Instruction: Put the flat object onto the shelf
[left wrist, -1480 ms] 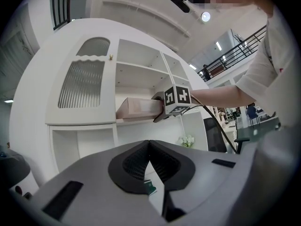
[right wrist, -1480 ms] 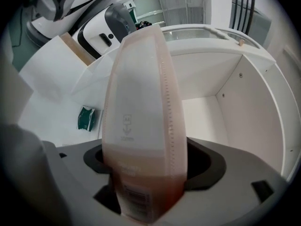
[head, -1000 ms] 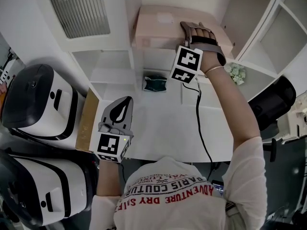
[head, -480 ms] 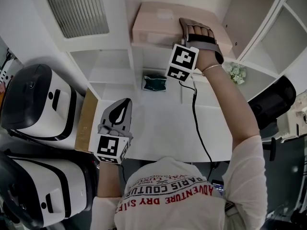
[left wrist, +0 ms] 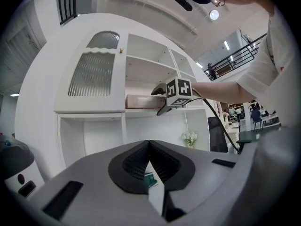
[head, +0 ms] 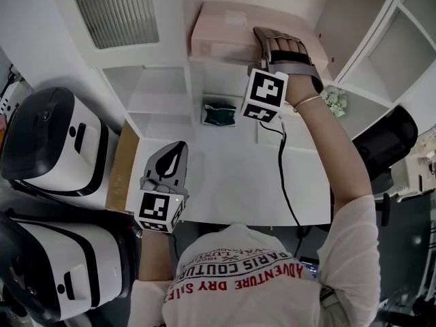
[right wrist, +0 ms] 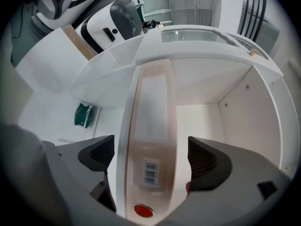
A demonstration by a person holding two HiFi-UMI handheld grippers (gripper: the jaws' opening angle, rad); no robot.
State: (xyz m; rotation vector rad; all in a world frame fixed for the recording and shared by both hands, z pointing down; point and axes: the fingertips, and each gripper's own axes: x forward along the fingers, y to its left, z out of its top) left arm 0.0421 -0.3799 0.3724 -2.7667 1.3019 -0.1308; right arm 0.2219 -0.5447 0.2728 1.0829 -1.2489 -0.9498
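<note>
The flat object is a pale pink flat box (head: pixel 225 33) lying on the upper shelf (head: pixel 225 63) of the white cabinet. My right gripper (head: pixel 264 41) is at the box's right end. In the right gripper view the box (right wrist: pixel 153 126) runs lengthwise between the jaws of my right gripper (right wrist: pixel 151 155), which stands open with a gap on each side, neither pad touching. A barcode label and a red dot show on the near end of the box. My left gripper (head: pixel 174 157) hangs low at the left, shut and empty; in its own view my left gripper (left wrist: pixel 149 145) has its jaws meeting.
A green packet (head: pixel 219 114) lies in a lower compartment. Two white-and-black machines (head: pixel 48 142) (head: pixel 61 271) stand at the left beside a cardboard sheet (head: pixel 122 169). Small flowers (head: pixel 335 102) and a black chair (head: pixel 385 142) are at the right. A cable (head: pixel 283 169) trails from the right gripper.
The right gripper has shifted slightly at the box's end, its marker cube a little lower now. The box stays on the shelf. The left gripper has not moved.
</note>
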